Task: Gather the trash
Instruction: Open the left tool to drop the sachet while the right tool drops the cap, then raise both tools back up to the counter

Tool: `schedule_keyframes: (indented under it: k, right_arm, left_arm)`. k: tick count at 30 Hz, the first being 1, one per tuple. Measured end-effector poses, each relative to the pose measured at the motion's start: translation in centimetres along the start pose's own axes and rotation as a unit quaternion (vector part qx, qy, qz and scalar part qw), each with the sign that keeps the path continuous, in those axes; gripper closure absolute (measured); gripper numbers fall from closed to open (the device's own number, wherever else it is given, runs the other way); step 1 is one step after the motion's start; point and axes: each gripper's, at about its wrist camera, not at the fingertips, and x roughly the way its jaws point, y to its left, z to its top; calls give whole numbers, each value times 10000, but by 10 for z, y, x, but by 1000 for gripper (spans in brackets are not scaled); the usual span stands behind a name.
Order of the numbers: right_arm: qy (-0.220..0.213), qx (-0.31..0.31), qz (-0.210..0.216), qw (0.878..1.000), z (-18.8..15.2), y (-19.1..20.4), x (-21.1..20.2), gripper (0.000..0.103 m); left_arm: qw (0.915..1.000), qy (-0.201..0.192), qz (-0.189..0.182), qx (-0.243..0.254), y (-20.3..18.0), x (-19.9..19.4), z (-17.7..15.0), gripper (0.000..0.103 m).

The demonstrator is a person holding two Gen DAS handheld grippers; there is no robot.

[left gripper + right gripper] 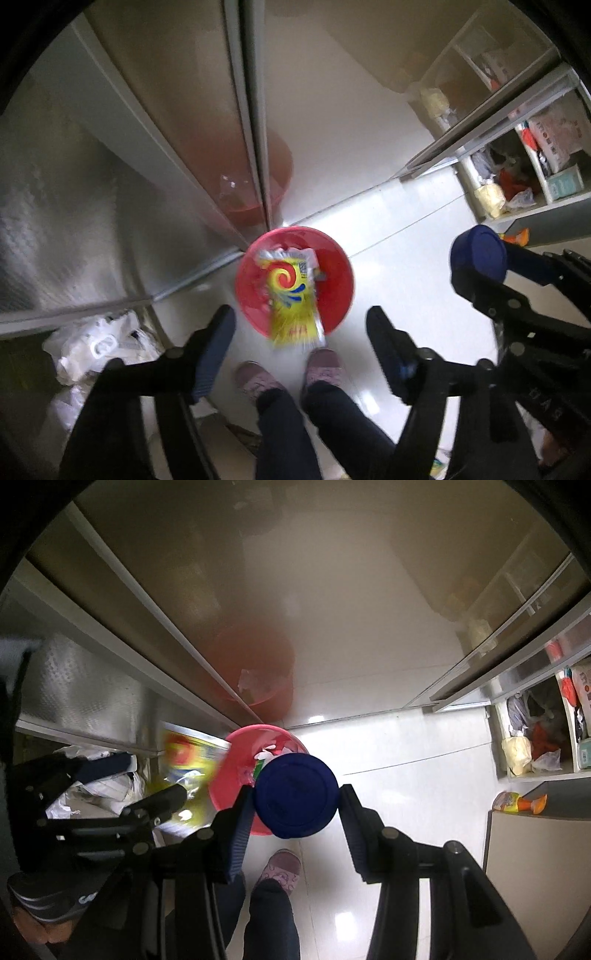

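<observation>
Now | left hand-held gripper (301, 334): jaws spread wide, nothing pinched | yellow wrapper (293, 299): blurred, below the jaws, over the red bin (340, 273) on the floor (406, 266) | right hand-held gripper (295, 794): clamped on a blue cap (295, 794), above the bin's rim.

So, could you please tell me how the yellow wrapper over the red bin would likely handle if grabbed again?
The yellow wrapper looks thin and crinkled, so probably floppy and very light. Its glossy surface may be slippery. Blurred over the red bin, it likely flutters rather than drops straight.
</observation>
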Motion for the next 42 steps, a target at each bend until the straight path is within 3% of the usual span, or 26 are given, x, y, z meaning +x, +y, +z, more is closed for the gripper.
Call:
schedule_keyframes:
  k: [2, 10, 18, 20, 26, 34, 38, 42]
  right_arm:
    - [15, 5, -9, 10000, -1, 0, 0, 59]
    - [83, -165, 43, 9998, -1, 9, 4, 59]
    - [140, -494, 153, 9986, 9, 31, 19, 59]
    - [165, -573, 172, 9981, 10, 37, 25, 59]
    - [267, -851, 216, 9958, 10, 55, 43, 59]
    - [401, -1028, 208, 9937, 7, 71, 50, 59]
    - [316, -1030, 147, 9941, 7, 76, 37, 39]
    - [217, -1025, 143, 9944, 6, 81, 16, 36]
  left_arm:
    - [10000, -24, 74, 28, 2, 0, -1, 19]
    - [9997, -4, 117, -233, 24, 1, -10, 13]
    - [9966, 62, 294, -761, 57, 9, -18, 7]
    - [9950, 67, 340, -937, 68, 11, -21, 0]
    - [9894, 123, 378, -1395, 97, 21, -36, 0]
    - [9855, 157, 478, -1619, 114, 21, -51, 0]
    - [9847, 91, 463, -1675, 115, 8, -55, 0]
    - [9843, -3, 512, -1691, 114, -15, -59, 0]
